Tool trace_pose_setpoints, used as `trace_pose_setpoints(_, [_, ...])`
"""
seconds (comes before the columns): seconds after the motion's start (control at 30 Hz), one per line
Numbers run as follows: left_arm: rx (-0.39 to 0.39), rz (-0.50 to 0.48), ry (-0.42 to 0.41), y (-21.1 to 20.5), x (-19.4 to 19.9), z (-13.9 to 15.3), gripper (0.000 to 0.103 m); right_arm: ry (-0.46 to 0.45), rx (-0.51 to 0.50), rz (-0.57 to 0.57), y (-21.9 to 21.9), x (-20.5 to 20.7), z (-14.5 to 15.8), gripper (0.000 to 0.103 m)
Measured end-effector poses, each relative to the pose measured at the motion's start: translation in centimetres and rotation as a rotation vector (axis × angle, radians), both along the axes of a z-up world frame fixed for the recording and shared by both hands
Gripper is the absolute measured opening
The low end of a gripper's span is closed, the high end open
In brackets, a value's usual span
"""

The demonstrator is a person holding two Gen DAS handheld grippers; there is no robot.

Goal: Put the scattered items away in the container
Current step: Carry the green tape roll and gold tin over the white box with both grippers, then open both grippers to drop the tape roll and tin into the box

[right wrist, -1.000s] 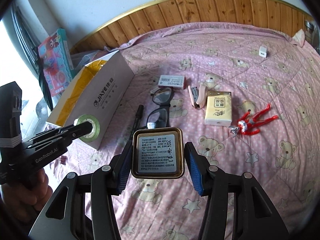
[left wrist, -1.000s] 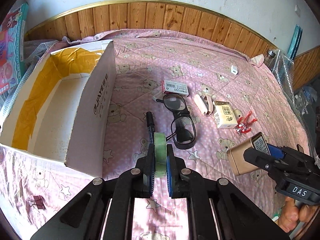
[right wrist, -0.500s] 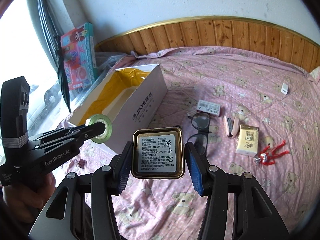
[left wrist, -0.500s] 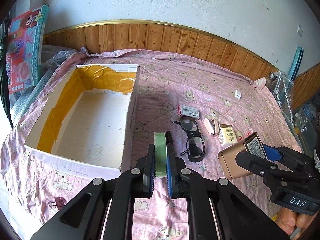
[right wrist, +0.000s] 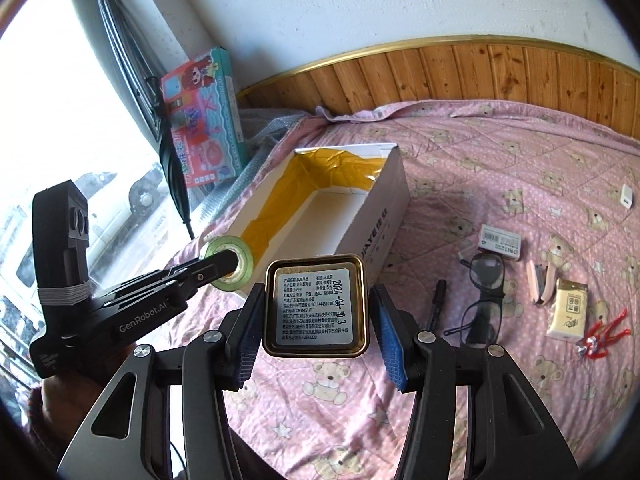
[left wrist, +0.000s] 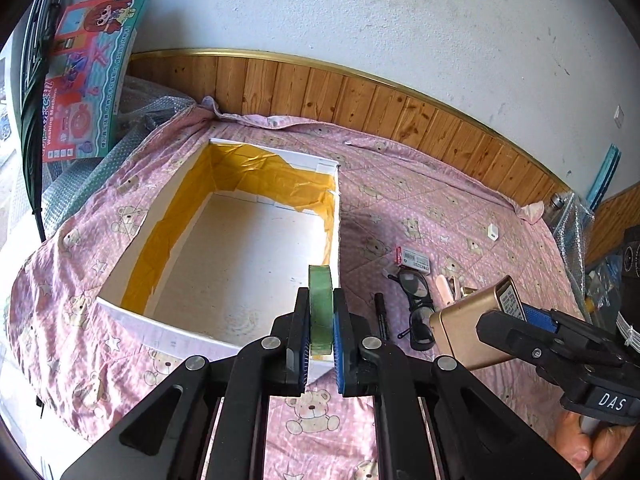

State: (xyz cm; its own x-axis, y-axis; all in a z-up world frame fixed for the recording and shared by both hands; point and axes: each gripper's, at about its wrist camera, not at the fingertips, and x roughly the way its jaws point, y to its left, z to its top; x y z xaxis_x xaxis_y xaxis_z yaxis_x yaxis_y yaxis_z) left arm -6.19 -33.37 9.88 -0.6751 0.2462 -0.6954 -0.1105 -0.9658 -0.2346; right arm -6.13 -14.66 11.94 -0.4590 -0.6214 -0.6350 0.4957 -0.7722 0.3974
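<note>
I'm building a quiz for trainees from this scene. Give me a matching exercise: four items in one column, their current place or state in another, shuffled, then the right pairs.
Items:
1. green tape roll
2. gold rectangular tin
3. black-framed glasses
4. white cardboard box with yellow tape lining

States:
A. lying on the pink bedspread
B. held by the right hand-held gripper
C. open, nothing inside
D. held by the left hand-held gripper

Pairs: 1-D, 2-B, 3-A, 4-C
</note>
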Motion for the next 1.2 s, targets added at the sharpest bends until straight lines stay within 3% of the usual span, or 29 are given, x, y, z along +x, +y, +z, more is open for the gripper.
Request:
trace_pose_setpoints(0.37, [0.0,0.07,-0.022,-4.8,-2.1,-0.6,0.01,0.01,-0.01,0.081,-5.3,-1.4,1.3,0.054])
trace_pose_setpoints(0.63, [-0.058,0.088,-0.069,-5.9,-4.2,-2.2,0.01,0.023,0.029,0.115,-8.7,-3.4,0.9,0.054])
trace_pose_setpoints(0.97, [-0.092,0.088,-0.171,-6.8,-7.6,-5.0,0.01,0.015,0.188,0.171,-13.3,-7.4,-2.4,0.054])
trace_pose_setpoints(1.2, [-0.092,0.082,-0.225,-6.9,-9.4,-6.5,0.01,-0.001,0.237,0.182,-14.8,-9.6,-4.2,0.054])
